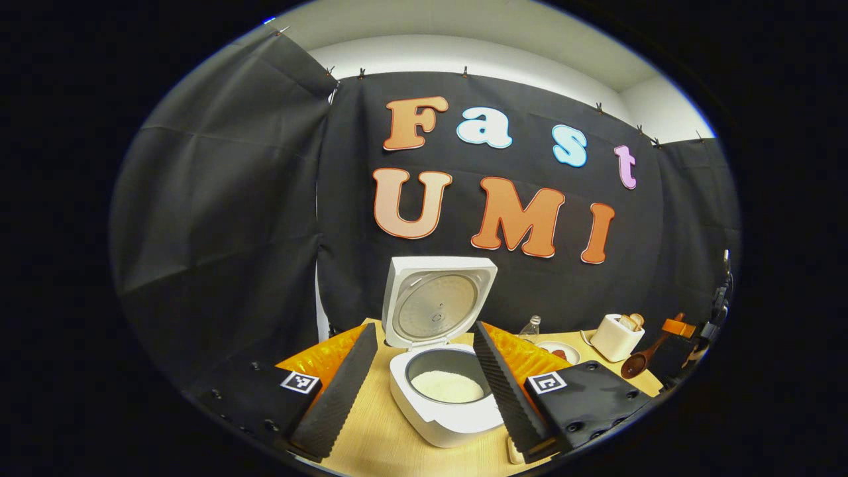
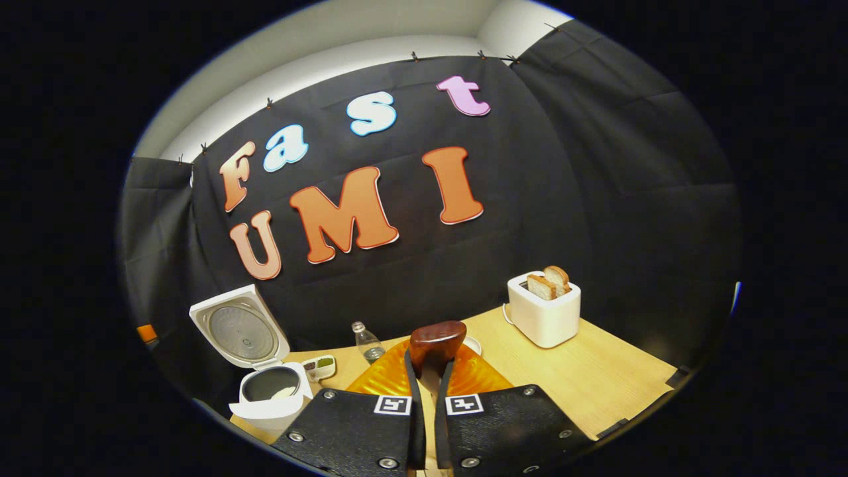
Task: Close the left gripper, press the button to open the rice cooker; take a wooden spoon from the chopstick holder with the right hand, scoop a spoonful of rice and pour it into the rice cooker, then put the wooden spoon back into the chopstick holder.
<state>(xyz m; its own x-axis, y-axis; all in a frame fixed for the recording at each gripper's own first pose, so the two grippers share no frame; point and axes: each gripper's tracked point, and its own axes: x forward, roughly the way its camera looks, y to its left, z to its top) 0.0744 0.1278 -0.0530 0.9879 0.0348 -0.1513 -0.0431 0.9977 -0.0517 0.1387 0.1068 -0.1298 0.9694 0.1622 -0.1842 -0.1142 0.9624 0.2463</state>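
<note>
The white rice cooker point(image 1: 457, 421) stands open on the wooden table, its lid point(image 1: 437, 308) upright and white rice point(image 1: 447, 386) in the pot. My left gripper point(image 1: 424, 394) is open just in front of it, and the cooker shows between the two fingers. My right gripper point(image 2: 429, 371) is shut on the wooden spoon point(image 2: 434, 343), whose brown bowl sticks up past the fingertips. In the left gripper view the spoon point(image 1: 641, 361) hangs bowl-down from the right gripper point(image 1: 684, 329) at the far right. In the right gripper view the open cooker point(image 2: 268, 391) sits low at the left.
A white toaster point(image 2: 543, 311) with bread slices stands at the back right of the table point(image 2: 596, 377); it also shows as the toaster point(image 1: 616, 338). A small clear bottle point(image 2: 366, 342), a little dish point(image 2: 319, 366) and a plate point(image 1: 560, 350) sit near the back wall.
</note>
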